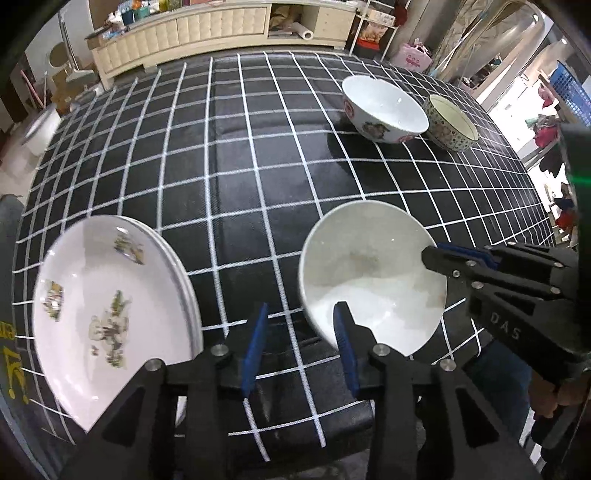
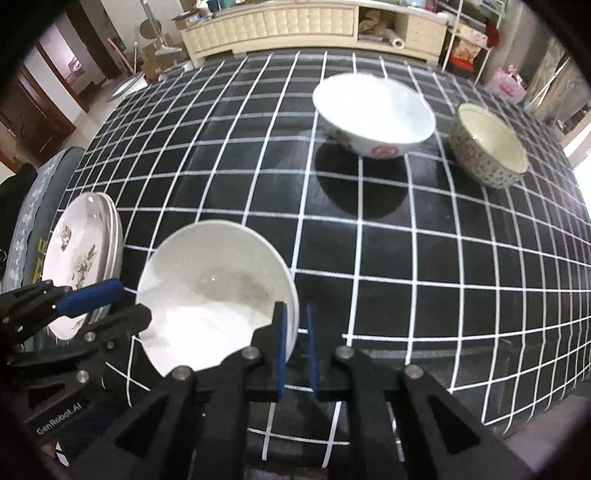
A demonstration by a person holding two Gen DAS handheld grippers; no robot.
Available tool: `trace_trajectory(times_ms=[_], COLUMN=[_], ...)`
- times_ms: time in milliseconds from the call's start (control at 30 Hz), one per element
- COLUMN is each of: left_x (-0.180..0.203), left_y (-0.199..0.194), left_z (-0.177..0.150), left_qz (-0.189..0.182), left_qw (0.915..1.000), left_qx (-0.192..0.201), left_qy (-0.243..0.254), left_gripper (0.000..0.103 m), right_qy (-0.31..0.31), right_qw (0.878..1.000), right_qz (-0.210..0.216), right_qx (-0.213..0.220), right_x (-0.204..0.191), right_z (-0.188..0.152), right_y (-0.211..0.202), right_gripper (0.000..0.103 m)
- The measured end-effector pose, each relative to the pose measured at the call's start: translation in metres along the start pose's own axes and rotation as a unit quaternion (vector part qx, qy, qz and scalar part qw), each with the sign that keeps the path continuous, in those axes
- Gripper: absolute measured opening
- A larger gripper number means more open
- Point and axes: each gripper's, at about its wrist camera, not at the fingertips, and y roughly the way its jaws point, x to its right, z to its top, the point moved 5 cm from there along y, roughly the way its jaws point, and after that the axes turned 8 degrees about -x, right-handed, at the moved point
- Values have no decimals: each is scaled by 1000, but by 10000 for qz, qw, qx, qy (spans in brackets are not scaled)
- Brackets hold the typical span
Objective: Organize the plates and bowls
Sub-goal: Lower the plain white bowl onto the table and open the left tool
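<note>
A plain white bowl (image 1: 369,273) (image 2: 214,295) sits near the front of the black checked tablecloth (image 1: 258,166), between both grippers. My left gripper (image 1: 301,343) (image 2: 133,301) is open and straddles the bowl's left rim, one blue pad inside and one outside, with clear gaps. My right gripper (image 2: 295,347) (image 1: 430,254) straddles the right rim. Its jaws stand only slightly apart, and a thin gap shows beside the rim. A stack of flower-printed plates (image 1: 110,295) (image 2: 81,254) lies to the left. A white floral bowl (image 1: 384,107) (image 2: 373,110) and a small speckled bowl (image 1: 450,122) (image 2: 487,144) stand at the far right.
A cream cabinet (image 2: 277,26) runs along the wall behind the table. A padded grey seat (image 2: 37,206) stands off the table's left edge, close to the plates. A hand (image 1: 554,398) holds the right gripper at the lower right.
</note>
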Motion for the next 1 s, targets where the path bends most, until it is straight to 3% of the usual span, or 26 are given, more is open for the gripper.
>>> trace_trajectory(times_ms=[133, 200, 300, 400, 600, 667, 833, 1000], left_x=[3, 4, 7, 14, 20, 21, 21, 25], left_y=[-10, -15, -22, -29, -34, -35, -41, -39], left_z=[3, 4, 9, 15, 39, 52, 82, 120], left_qz=[53, 61, 100, 82, 60, 87, -8, 144], left_qw=[9999, 9998, 9996, 9989, 9983, 9980, 9974, 9967], left_qx=[96, 147, 219, 348, 472, 529, 656, 736], left_qy=[97, 114, 165, 308, 336, 341, 301, 309], left_gripper=[34, 34, 34, 36, 66, 81, 82, 83], right_qy=[36, 114, 172, 185, 246, 245, 239, 327], right_qw=[9997, 9992, 9987, 9982, 9969, 9965, 9961, 9965], right_qz=[-68, -117, -120, -239, -400, -435, -450, -306], right_qx=[231, 377, 455, 522, 632, 672, 719, 708], right_x=[3, 9, 16, 24, 41, 46, 60, 76], right_z=[0, 1, 3, 7, 23, 30, 53, 79], right_y=[-18, -28, -36, -44, -55, -60, -65, -63], right_gripper=[55, 60, 61, 70, 73, 74, 77, 77])
